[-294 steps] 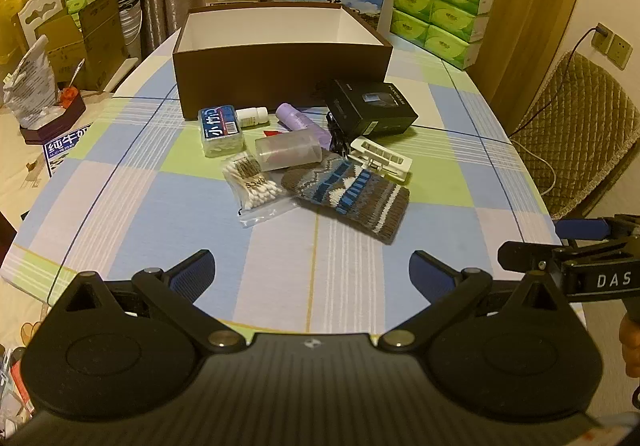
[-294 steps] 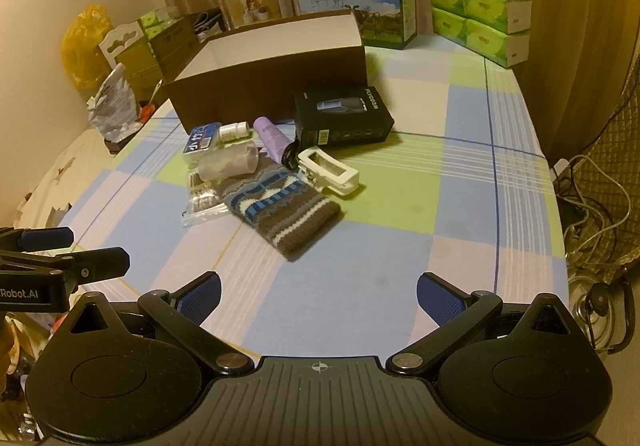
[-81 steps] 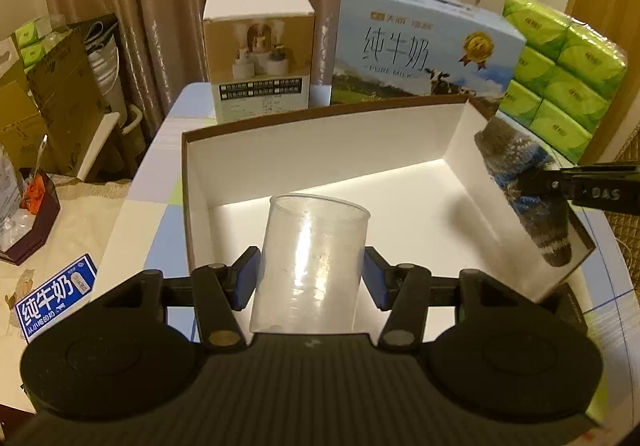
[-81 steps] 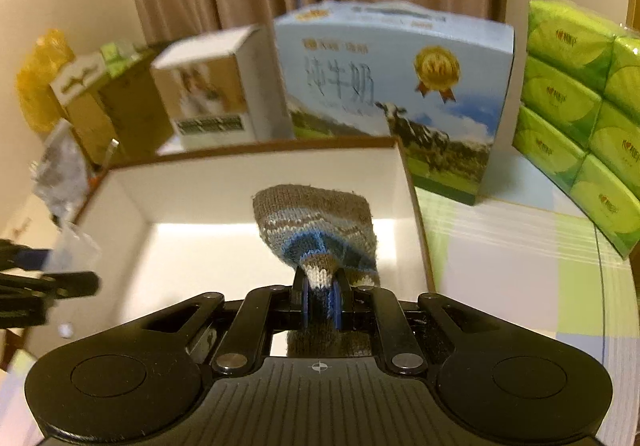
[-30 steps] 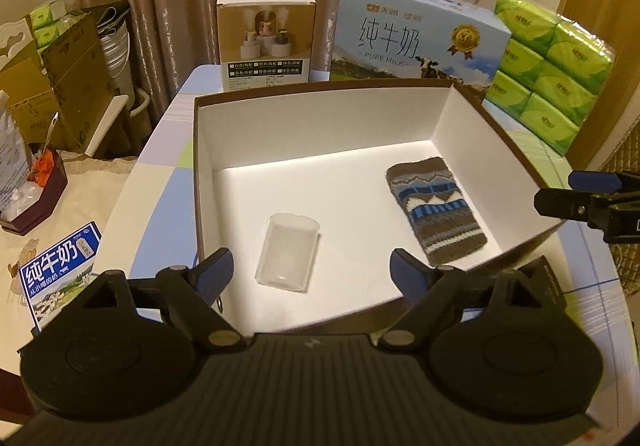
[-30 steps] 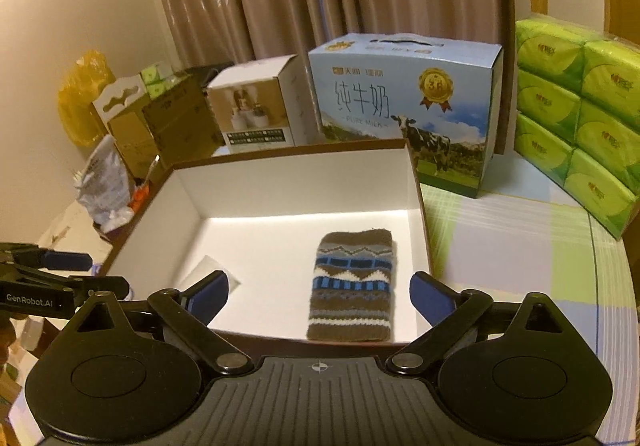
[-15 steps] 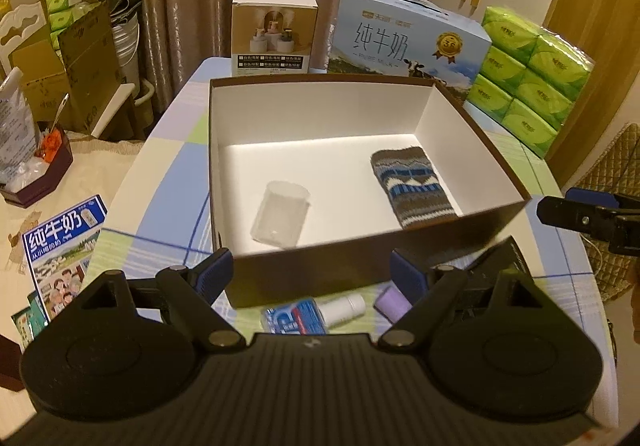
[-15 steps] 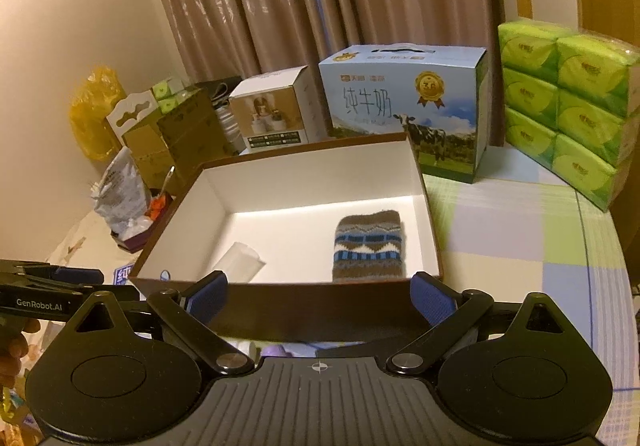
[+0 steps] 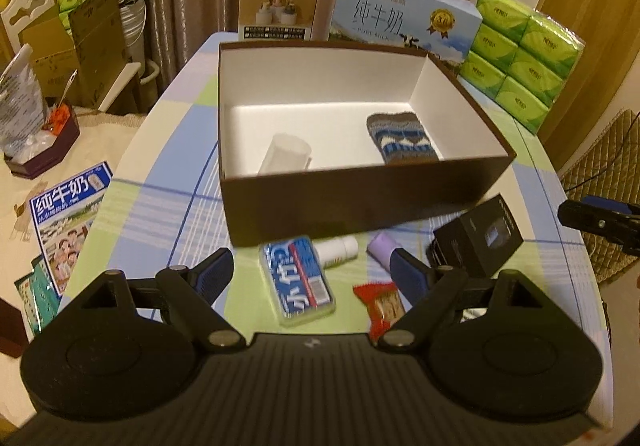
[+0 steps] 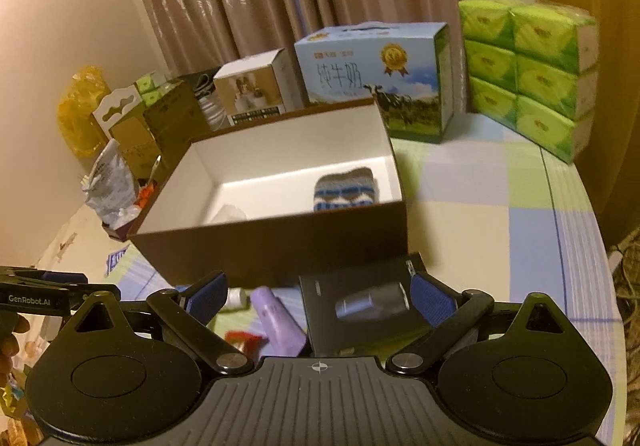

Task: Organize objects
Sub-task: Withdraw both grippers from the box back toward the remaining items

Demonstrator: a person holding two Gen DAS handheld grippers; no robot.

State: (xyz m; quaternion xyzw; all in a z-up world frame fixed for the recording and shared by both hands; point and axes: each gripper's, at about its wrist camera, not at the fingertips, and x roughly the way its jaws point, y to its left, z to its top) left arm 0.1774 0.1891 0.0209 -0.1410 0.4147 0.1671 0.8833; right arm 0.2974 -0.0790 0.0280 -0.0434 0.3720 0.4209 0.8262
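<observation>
With two items already lying in the open brown cardboard box with white lining (image 9: 360,202) — a clear plastic cup (image 9: 285,159) on its side and a striped knitted sock (image 9: 400,138) — both tools hang empty and wide over the leftovers on the checked tablecloth (image 9: 184,218). Under the left gripper (image 9: 310,273) lies a flat blue-labelled pack (image 9: 296,280); under the right gripper (image 10: 318,296), a black carton (image 10: 360,308) beside a lilac tube (image 10: 276,316). A clean pick likely means centring the jaws across each item's narrow sides before closing, clear of the box wall
</observation>
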